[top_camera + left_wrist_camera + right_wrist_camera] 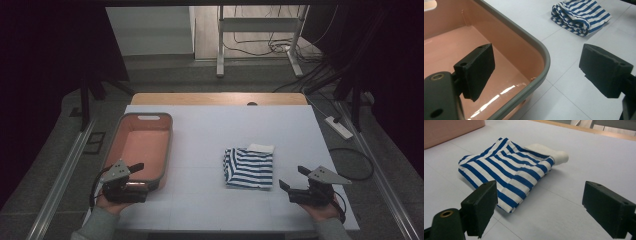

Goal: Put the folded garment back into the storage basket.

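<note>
Both grippers — left gripper and right gripper — are standing open and empty. Folded striped cloth is lying on the table, not yet in the pink bin — nothing is done.

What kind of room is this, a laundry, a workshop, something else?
Probably a lab or recording studio, not a laundry. A white-covered table stands between dark curtains, loose cables trail across the floor behind it, and a person holds a hand-held tool beside a folded striped cloth and a pink bin.

The high view is dim with black edges; the gripper views are brighter, with glare streaking the tub floor between the jaws.
</note>
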`<state>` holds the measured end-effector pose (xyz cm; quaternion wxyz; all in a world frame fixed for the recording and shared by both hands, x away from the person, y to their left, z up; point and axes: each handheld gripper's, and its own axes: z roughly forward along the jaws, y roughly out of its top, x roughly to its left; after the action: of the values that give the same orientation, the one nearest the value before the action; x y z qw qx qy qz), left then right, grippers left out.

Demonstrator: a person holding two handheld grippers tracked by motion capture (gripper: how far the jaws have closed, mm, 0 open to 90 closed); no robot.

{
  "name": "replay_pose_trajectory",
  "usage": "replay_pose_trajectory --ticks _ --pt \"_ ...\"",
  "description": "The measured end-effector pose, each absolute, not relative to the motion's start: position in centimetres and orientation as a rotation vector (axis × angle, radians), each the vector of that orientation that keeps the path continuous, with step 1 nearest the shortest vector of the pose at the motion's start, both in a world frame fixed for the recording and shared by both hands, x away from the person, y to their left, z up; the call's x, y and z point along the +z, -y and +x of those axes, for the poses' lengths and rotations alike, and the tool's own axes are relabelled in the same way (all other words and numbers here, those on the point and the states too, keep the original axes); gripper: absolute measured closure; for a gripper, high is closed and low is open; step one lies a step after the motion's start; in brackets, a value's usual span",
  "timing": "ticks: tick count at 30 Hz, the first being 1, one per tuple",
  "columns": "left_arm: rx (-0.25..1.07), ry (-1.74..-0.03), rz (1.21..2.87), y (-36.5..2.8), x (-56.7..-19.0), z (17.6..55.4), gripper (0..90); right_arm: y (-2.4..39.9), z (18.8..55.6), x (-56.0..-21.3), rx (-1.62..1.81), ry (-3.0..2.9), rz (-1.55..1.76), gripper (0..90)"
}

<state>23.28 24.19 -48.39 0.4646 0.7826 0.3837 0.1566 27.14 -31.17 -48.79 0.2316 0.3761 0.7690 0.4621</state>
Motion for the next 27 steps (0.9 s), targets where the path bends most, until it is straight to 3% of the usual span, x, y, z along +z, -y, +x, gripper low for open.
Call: replay_pose_trajectory --ticks 27 --pt "0.387 -0.945 1.923 -24.18 -48.38 23.33 13.7 30.86 27.26 -49.14 1.261 -2.138 1.047 14.2"
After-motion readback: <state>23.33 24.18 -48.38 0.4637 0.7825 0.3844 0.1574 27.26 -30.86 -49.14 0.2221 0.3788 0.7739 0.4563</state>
